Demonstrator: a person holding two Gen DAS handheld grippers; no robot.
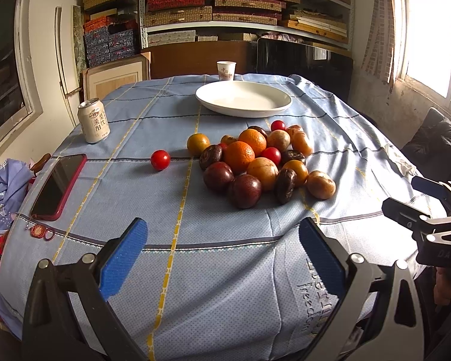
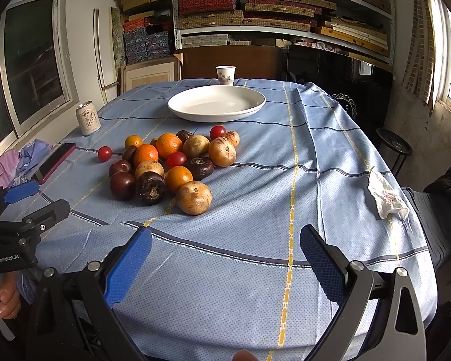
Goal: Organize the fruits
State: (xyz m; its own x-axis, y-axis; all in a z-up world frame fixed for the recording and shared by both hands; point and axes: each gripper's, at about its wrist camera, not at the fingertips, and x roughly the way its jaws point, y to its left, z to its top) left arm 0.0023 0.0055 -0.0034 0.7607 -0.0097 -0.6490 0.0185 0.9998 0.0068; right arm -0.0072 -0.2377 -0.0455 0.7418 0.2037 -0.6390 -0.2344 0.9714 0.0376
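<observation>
Both grippers, left gripper (image 1: 222,252) and right gripper (image 2: 225,258), hover spread wide and empty near the fruit pile (image 1: 255,162), white plate (image 1: 243,99) waiting bare beyond.

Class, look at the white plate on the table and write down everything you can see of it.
The white plate is a wide, shallow oval dish, glossy like glazed ceramic, with a raised rim. It holds nothing. It rests flat on the blue checked tablecloth toward the far end of the table, beyond the pile of fruit, which stops short of it. A paper cup stands just behind it; whether they touch cannot be told.
</observation>
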